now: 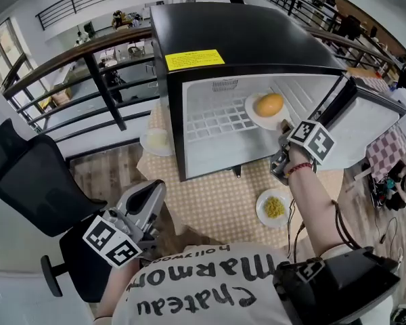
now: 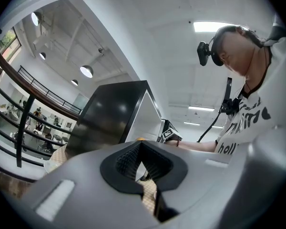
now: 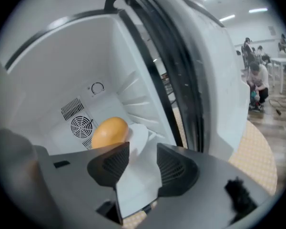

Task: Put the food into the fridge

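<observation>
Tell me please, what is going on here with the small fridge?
A person is loading a small black fridge, whose door stands open. The right gripper reaches inside, jaws apart, at the near edge of a plate with an orange bun that sits on the shelf; it does not grip the plate. The left gripper is shut and empty, held low. A plate of yellow food waits on the table in front of the fridge.

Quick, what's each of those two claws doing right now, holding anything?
Left gripper: closed, holding nothing.
Right gripper: open, empty; the plate with the bun sits just ahead in the fridge.
</observation>
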Demonstrator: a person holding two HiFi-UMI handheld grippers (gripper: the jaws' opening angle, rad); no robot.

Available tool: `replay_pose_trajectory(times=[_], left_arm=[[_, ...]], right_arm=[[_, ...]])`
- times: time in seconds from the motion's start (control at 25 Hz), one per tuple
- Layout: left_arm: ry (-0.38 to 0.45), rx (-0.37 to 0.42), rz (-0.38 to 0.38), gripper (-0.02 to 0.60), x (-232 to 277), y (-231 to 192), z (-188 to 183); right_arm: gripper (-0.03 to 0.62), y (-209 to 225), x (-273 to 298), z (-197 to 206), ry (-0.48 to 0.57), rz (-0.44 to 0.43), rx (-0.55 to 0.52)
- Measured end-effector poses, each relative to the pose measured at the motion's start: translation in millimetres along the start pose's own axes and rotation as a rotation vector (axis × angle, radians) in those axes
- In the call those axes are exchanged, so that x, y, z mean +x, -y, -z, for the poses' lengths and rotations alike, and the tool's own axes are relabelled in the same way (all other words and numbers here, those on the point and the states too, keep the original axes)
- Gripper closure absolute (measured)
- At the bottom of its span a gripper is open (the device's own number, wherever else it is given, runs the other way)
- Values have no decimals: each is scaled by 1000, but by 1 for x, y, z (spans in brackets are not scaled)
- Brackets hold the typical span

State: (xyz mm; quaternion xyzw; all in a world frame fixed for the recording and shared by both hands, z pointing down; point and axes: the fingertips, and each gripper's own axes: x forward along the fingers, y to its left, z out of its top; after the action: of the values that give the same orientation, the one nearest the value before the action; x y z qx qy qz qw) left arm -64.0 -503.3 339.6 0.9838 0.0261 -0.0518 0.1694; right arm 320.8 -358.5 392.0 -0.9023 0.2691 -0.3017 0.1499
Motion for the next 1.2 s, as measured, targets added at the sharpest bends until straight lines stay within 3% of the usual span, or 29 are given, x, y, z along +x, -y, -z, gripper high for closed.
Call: replay_pose_trajectory(times=[0.2, 0.32, 0.44, 0.52, 0.68, 0.88, 1.2], left_arm=[[-38, -57, 105, 575, 16, 4, 11], [-70, -63, 204, 575, 34, 17, 25], [-99, -79, 250, 575, 46, 28, 38], [-107, -101, 273, 575, 50, 40, 40], [-110, -94, 299, 575, 55, 69, 45], [-117, -105, 246, 575, 40, 113, 72], [-91, -83, 145, 575, 12, 191, 99]], right_arm=[[407, 15, -65, 44, 112, -181, 337], [416, 10, -101, 69, 192, -349, 338], [565, 4, -129, 96, 184, -473, 368], [565, 5, -144, 109, 154, -507, 390], [571, 26, -170, 122, 108, -468, 330], [577, 79, -208, 124, 107, -458, 294], [577, 116, -285, 95, 144, -609, 104]])
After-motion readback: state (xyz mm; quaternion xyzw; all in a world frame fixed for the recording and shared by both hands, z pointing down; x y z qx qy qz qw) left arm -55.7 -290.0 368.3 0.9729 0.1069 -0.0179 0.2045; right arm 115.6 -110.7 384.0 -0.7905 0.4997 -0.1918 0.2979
